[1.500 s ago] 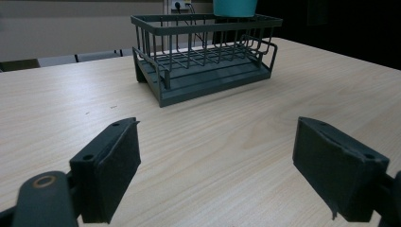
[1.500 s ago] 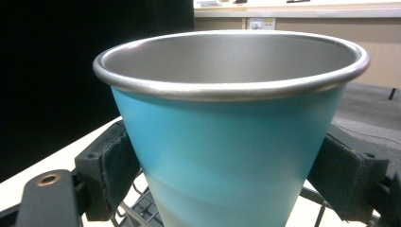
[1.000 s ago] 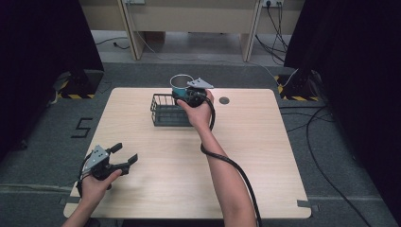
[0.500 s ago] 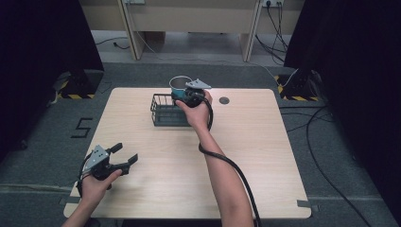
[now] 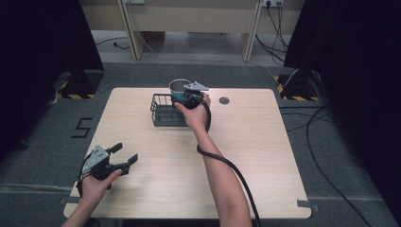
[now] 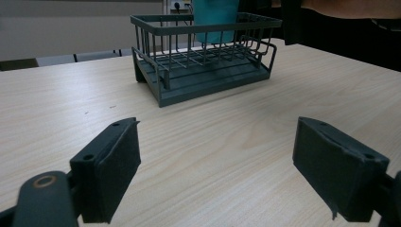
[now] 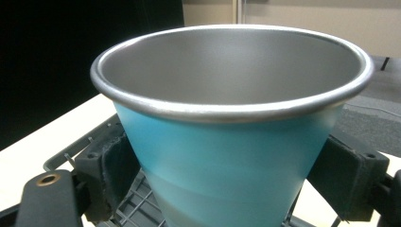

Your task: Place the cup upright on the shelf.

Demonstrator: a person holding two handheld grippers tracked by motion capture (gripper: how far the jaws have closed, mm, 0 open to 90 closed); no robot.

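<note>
High view: my right gripper [image 5: 182, 96] clamps the teal cup [image 5: 177, 87] upright over the far right end of the wire basket [image 5: 165, 113]. My left gripper [image 5: 124, 156], jaws spread and empty, sits well short of the basket, toward its left.

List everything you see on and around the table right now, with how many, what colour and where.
cup: one, teal with a metal rim and inside, upright, over the rack's far right end, between the right gripper's jaws.
wire rack: one, dark grey, at the table's far middle.
round disc: one, dark, on the table right of the rack.
table: one, light wood.
cables: several, black, on the grey floor to the right.
right gripper: one, black, clamped on the cup.
left gripper: one, black, open, at the table's near left corner.
</note>
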